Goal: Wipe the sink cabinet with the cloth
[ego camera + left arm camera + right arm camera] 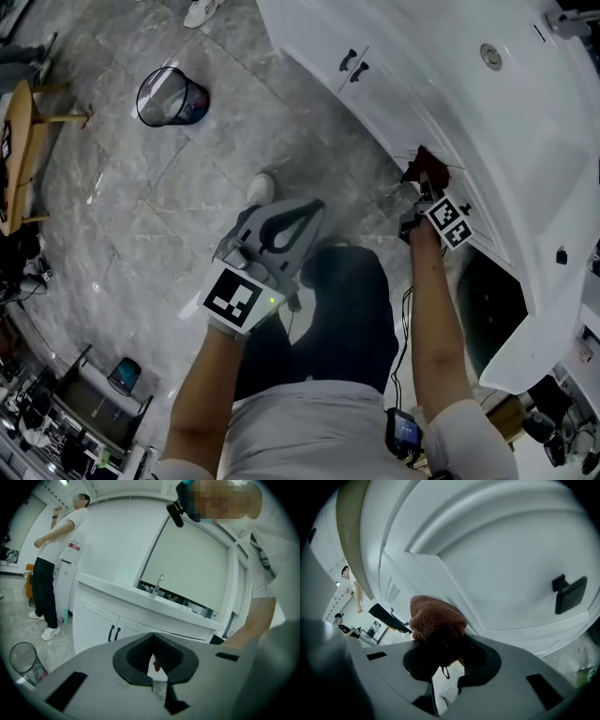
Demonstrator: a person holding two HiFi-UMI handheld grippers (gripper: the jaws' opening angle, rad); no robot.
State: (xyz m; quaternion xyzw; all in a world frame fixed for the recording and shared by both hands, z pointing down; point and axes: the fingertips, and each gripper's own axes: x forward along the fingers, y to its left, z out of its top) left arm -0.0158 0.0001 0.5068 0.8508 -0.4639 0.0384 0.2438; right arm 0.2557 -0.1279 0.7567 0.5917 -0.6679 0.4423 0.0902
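The right tongs [446,654] are clenched on the reddish-brown cloth [436,618], whose bunched end presses against the white front of the sink cabinet [398,108], just below the overhanging counter edge and beside a panel seam. A black handle [568,594] sits on the same front, well to one side of the cloth. The left tongs [153,660] are drawn together with nothing in them and hang out from the cabinet, above the grey tiled floor [187,206]. That floor lies open along the cabinet's foot. A wire bin [172,97] stands well away from the cabinet.
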